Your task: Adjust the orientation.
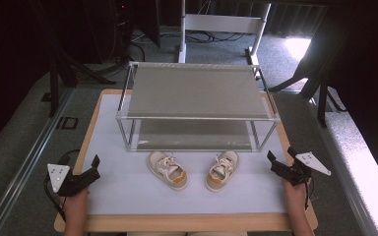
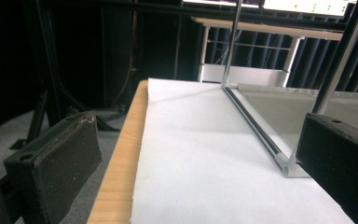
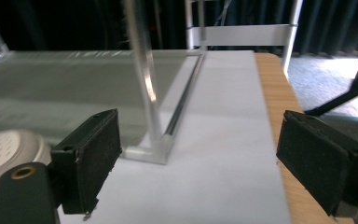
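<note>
Shoe [image 3: 7, 154] blurred, cut off behind gripper fingers [image 3: 91, 158].

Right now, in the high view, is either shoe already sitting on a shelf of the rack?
No. Both the left shoe and the right shoe lie on the white mat in front of the rack.

Two shoes: the left shoe [image 1: 167, 169] and the right shoe [image 1: 222, 170] are cream with white laces and orange heel patches. At 12 o'clock from them, the rack [image 1: 197, 91] has silver bars and grey shelves. The mat [image 1: 128, 191] is white on a light-wood table [image 1: 177, 223]. Both grippers have black jaws.
</note>
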The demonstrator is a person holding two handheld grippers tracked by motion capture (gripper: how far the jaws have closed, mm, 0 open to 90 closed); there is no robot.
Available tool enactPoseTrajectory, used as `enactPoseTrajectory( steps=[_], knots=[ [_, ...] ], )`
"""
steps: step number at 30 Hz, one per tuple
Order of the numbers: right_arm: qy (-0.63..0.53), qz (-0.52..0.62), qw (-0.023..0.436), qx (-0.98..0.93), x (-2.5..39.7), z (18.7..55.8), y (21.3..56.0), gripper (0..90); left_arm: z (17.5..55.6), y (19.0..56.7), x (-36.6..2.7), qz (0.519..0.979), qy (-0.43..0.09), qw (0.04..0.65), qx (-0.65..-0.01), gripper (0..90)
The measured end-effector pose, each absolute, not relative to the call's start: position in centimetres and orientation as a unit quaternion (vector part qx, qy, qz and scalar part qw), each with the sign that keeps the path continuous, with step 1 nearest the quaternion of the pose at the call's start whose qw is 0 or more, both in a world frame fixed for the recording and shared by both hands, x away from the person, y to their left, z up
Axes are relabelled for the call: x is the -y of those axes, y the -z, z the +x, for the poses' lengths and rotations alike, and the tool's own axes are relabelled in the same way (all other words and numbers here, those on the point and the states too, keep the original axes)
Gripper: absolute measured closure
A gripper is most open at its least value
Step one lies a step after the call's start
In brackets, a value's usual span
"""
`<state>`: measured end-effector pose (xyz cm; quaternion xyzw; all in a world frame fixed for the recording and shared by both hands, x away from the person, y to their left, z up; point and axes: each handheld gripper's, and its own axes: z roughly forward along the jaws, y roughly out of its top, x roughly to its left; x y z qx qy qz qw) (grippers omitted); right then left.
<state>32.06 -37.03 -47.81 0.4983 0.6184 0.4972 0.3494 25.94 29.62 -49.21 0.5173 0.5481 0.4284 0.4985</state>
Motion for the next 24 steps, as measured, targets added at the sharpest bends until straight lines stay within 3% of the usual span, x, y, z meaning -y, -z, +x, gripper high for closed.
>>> enactPoseTrajectory(
  steps=[9,13,24],
  knots=[
    [-0.493,0.511,0.340,-0.617,37.2,32.4,47.8,13.2,25.9,49.2,-30.4,0.508,-0.397,0.506,-0.573,0.0],
    [-0.494,0.513,0.342,-0.614,37.2,32.3,47.8,12.6,26.1,49.0,-30.6,0.537,-0.361,0.509,-0.567,0.0],
    [-0.485,0.499,0.343,-0.631,36.8,32.4,47.8,13.4,26.5,47.6,-30.6,0.584,-0.325,0.507,-0.545,0.0]
  ],
)
